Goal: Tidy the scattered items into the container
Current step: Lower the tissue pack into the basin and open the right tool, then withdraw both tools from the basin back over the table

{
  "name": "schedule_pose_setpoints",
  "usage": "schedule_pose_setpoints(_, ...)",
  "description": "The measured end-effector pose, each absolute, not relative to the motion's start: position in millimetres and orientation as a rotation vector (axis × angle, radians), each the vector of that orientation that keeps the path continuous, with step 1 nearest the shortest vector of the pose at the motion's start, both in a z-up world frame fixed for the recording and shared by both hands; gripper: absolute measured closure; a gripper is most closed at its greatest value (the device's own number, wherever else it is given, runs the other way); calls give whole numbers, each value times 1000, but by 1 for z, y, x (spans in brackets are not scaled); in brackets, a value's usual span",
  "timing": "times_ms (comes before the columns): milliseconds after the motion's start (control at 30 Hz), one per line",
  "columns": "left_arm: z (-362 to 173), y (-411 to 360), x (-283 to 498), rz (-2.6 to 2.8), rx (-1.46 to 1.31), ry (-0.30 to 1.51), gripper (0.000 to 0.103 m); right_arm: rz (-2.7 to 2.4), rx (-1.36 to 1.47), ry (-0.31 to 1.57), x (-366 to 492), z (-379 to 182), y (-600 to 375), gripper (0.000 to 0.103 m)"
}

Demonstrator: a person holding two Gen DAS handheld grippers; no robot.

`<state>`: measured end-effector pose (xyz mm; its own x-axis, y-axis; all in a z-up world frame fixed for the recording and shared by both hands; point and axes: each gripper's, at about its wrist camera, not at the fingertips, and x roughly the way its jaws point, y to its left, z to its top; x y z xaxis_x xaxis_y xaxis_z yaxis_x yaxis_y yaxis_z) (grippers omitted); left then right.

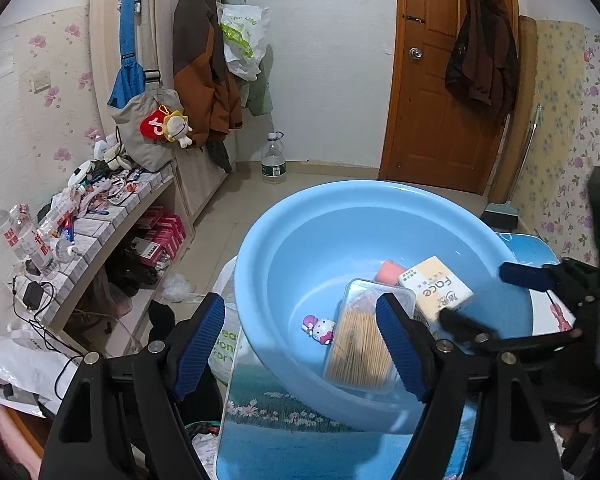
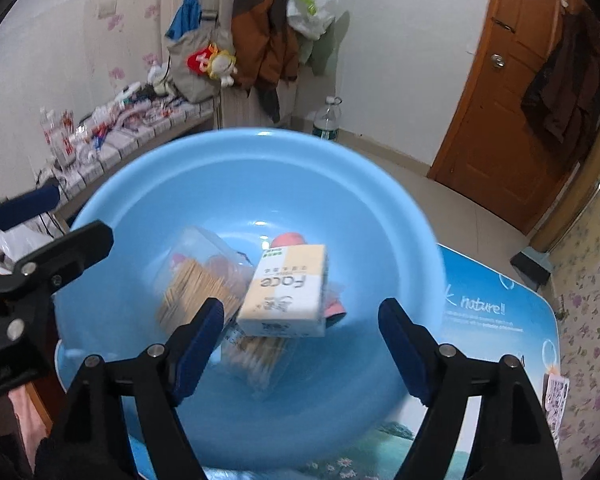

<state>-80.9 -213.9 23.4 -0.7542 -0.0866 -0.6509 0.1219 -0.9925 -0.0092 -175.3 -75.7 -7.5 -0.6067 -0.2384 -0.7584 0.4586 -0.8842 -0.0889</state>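
1. The tissue pack (image 2: 285, 293), a cream and yellow box marked "Face", is sitting inside the blue basin (image 2: 148, 184), tilted and leaning on the clear box of toothpicks (image 2: 196, 284). It looks blurred in the right wrist view, so it is probably not settled yet.
2. A red-orange item (image 2: 287, 239) is peeking out behind the pack, and in the left wrist view a small cat figurine (image 1: 321, 329) is lying on the basin floor just beside the toothpick box.
3. The right gripper (image 2: 300, 338) is hovering over the basin with its jaws standing wide; the pack is lying beyond the blue pads (image 2: 198, 340), touching neither, so nothing is being held.
4. The left gripper (image 1: 300, 346) is also standing wide and empty, pointing down toward the near rim of the basin, with the toothpick box showing past its right pad.
5. The basin is resting on a small table (image 2: 496, 320) with a printed nature scene; no loose item is showing on the bare part of that top.
6. Beyond it, a cluttered shelf (image 1: 112, 216) is running along the wall, and a water bottle (image 1: 274, 160) is standing on the floor near the door (image 1: 432, 80).
7. Judging from this, the step in hand is the drop of the tissue pack into the basin, and it is looking done.
8. The next move is calling for drawing the right gripper back clear of the rim and finding any item left outside; whether one remains, these views are not showing.
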Motion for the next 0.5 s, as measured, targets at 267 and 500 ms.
schedule_pose_setpoints(267,30,-201,-63,-2859,1028,96,15,-2499,967,160,-140,17,-19,22)
schedule_pose_setpoints(500,40,-176,-49,-2868,1009,41,8,-2513,906,163,-102,36,-1,21)
